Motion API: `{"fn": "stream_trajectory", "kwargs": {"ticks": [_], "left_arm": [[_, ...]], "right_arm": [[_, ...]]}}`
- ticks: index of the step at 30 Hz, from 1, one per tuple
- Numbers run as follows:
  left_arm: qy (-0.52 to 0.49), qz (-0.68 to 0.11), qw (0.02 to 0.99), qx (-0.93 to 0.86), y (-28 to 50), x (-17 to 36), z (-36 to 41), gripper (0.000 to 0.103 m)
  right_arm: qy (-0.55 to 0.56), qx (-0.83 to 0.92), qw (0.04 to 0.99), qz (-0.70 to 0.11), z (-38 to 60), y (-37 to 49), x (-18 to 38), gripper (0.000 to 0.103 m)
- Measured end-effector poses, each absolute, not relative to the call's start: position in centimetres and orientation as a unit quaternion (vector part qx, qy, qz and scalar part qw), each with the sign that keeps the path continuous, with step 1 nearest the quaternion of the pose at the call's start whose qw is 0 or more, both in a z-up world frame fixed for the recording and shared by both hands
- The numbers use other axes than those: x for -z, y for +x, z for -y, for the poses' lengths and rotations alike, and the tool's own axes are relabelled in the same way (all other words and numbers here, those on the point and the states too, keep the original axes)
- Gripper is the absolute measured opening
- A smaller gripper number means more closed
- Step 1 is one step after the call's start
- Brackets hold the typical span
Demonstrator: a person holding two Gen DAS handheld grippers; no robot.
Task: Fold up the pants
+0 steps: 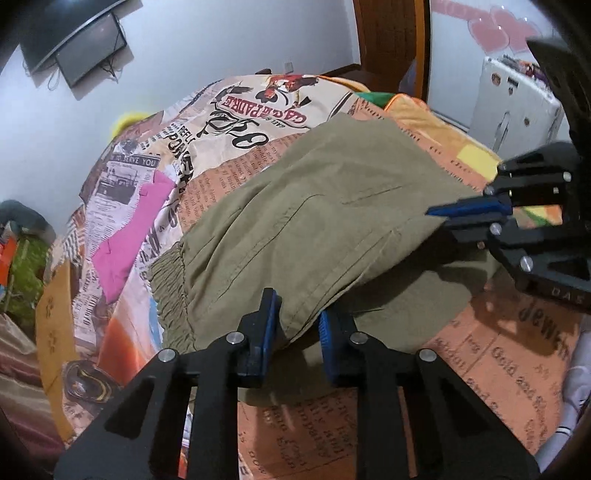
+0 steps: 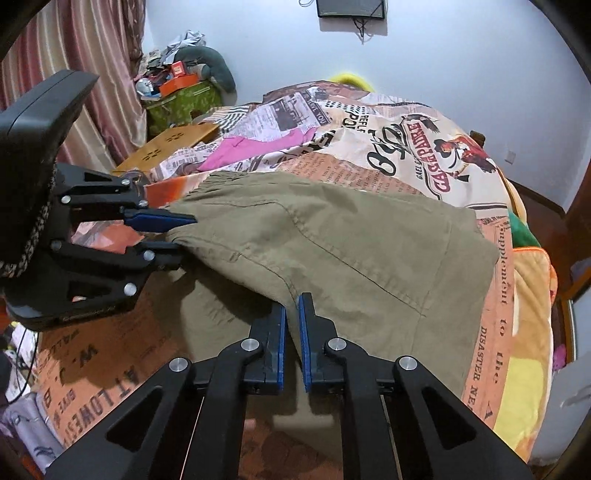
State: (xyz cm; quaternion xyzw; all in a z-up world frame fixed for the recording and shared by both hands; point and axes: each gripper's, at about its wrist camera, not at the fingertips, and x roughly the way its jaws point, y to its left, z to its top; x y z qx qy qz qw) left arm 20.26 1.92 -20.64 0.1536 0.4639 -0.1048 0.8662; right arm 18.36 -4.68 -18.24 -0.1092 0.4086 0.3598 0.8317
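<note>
One pair of olive-green woven cotton pants [image 1: 295, 206] is lying on the bed, spread over a bedspread [image 1: 509, 373] printed with newspaper text and poster art. The pants have a gathered elastic waistband [image 1: 168, 284] on the left and stitched seams running across the flat leg panels. The near edge is lifting off the lower layer, with shadow showing beneath.

Two grippers are working, both black with blue ribbed pads. The left gripper [image 1: 297, 332] is pinching the near fabric edge close to the waistband, cloth sitting between its pads. The right gripper [image 2: 291, 332] is clenched on the near edge further right, jaws almost together with a fabric fold between them. Each gripper is showing in the other's view as well.

One pink garment [image 1: 125, 240] is lying flat on the bedspread, far left of the pants. One green patterned box [image 2: 184, 103] is sitting on the floor by the striped curtain [image 2: 74, 74], piled with an orange box and mixed clutter. One dark screen [image 2: 351, 9] is hanging on the white wall.
</note>
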Motion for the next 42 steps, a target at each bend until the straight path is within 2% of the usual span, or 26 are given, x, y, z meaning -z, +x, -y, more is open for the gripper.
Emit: {"fn": "stream_trajectory", "kwargs": {"ticks": [8, 11, 19, 23, 26, 27, 32, 35, 38, 42], "left_arm": [[0.118, -0.481, 0.861, 0.116, 18.7, 21.5, -2.4, 0.022], [0.106, -0.493, 0.857, 0.111, 18.1, 22.0, -2.5, 0.022], [0.036, -0.481, 0.87, 0.104, 15.7, 19.4, -5.6, 0.023], [0.009, -0.467, 0.882, 0.07, 15.5, 18.0, -8.2, 0.03], [-0.003, -0.46, 0.888, 0.026, 15.9, 17.5, -10.3, 0.046], [-0.009, -0.459, 0.888, 0.015, 16.2, 17.5, -10.9, 0.049], [-0.057, -0.489, 0.87, 0.002, 18.1, 19.5, -12.9, 0.052], [-0.066, -0.512, 0.856, -0.004, 19.0, 21.7, -12.8, 0.057], [-0.057, -0.522, 0.851, -0.021, 19.3, 23.5, -12.4, 0.067], [-0.056, -0.512, 0.857, -0.025, 18.6, 24.0, -12.4, 0.068]], "right_arm": [[-0.119, -0.371, 0.818, -0.423, 4.9, 16.7, 18.8, 0.006], [-0.096, -0.369, 0.813, -0.439, 5.2, 16.8, 19.4, 0.011], [-0.058, -0.363, 0.811, -0.455, 7.6, 16.0, 18.4, 0.013], [-0.038, -0.34, 0.824, -0.452, 9.6, 16.3, 17.3, 0.017], [-0.004, -0.313, 0.838, -0.447, 11.5, 17.3, 16.9, 0.032], [0.005, -0.302, 0.842, -0.446, 12.0, 17.7, 16.9, 0.034], [0.054, -0.259, 0.845, -0.464, 14.1, 19.5, 17.7, 0.034], [0.059, -0.251, 0.84, -0.477, 14.3, 19.7, 18.4, 0.034], [0.039, -0.253, 0.828, -0.499, 13.9, 19.7, 19.8, 0.034], [0.008, -0.247, 0.811, -0.53, 13.4, 19.1, 22.5, 0.036]]}}
